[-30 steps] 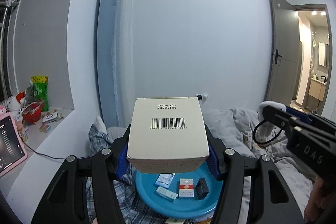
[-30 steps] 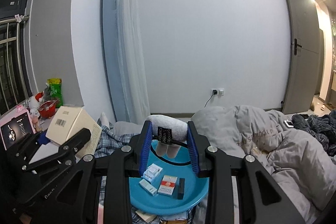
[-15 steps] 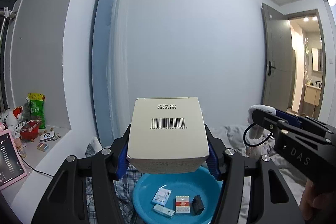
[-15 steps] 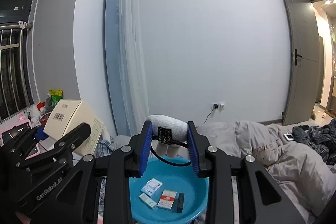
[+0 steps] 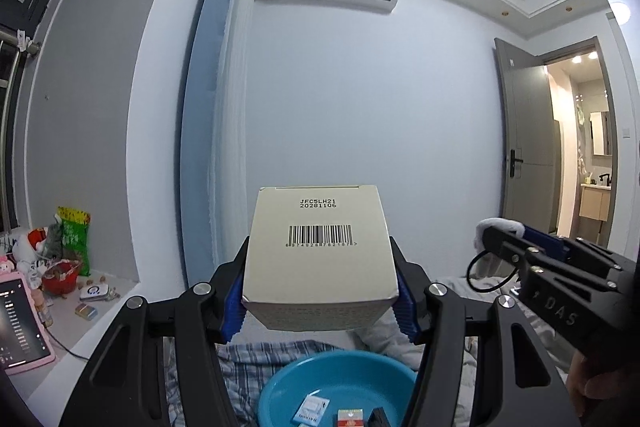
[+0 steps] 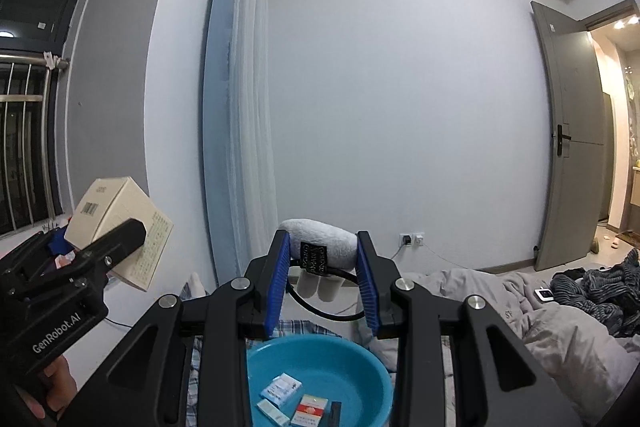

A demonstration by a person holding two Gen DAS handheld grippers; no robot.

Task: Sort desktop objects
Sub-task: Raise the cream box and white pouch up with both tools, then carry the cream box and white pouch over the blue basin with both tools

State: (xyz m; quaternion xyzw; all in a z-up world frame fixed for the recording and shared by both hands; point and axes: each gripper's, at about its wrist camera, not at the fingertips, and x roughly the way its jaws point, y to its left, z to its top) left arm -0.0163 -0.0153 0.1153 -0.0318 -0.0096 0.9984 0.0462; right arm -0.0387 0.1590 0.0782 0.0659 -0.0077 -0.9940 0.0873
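My left gripper (image 5: 320, 291) is shut on a cream carton box (image 5: 320, 259) with a barcode on top, held level above a blue basin (image 5: 340, 387). The same box (image 6: 116, 227) shows at the left of the right wrist view. My right gripper (image 6: 324, 283) is shut on a fluffy white pouch (image 6: 320, 247) with a black label and a black cord loop, also above the basin (image 6: 320, 367). Inside the basin lie a blue-white small box (image 6: 280, 389), a red-white pack (image 6: 310, 409), a pale slim box (image 6: 272, 413) and a black item (image 6: 334, 413).
The basin sits on a plaid cloth (image 5: 256, 367) on a bed with a grey duvet (image 6: 540, 323). A white ledge at the left holds a pink tablet (image 5: 20, 327), snack bags (image 5: 74, 239) and a red cup (image 5: 60, 277). The grey door (image 6: 576, 147) stands open at the right.
Both grippers have risen with their loads, so the basin has slid down in both views and more wall and ceiling show. Neither grip has altered.
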